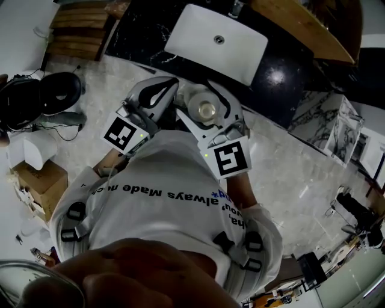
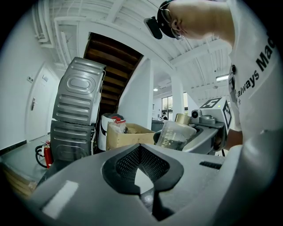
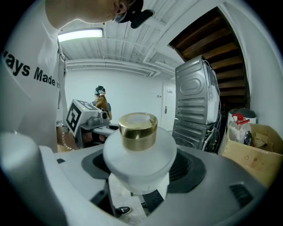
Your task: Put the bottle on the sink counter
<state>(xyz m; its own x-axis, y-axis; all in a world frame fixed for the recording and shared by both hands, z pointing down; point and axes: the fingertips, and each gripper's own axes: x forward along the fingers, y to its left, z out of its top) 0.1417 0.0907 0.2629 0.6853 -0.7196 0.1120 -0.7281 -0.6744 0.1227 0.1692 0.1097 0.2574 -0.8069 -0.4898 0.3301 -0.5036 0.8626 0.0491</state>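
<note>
A white bottle [image 1: 204, 110] with a gold cap [image 3: 138, 126] is held upright in front of the person's chest, and my right gripper [image 1: 209, 114] is shut on its body [image 3: 139, 161]. My left gripper [image 1: 161, 90] is just to its left, jaws together with nothing between them [image 2: 141, 176]. From the left gripper view the bottle [image 2: 174, 134] shows clear-sided in the right gripper [image 2: 208, 128]. The white sink [image 1: 216, 39] is set in a black marble counter [image 1: 283, 78] ahead of and below both grippers.
A faucet [image 1: 236, 7] stands behind the sink. Wooden steps [image 1: 78, 30] rise at the far left. On the marble floor are a black bin [image 1: 60, 93] and a cardboard box [image 1: 36, 180]. Stacked grey machines [image 2: 77, 110] stand beside another open box [image 2: 128, 134].
</note>
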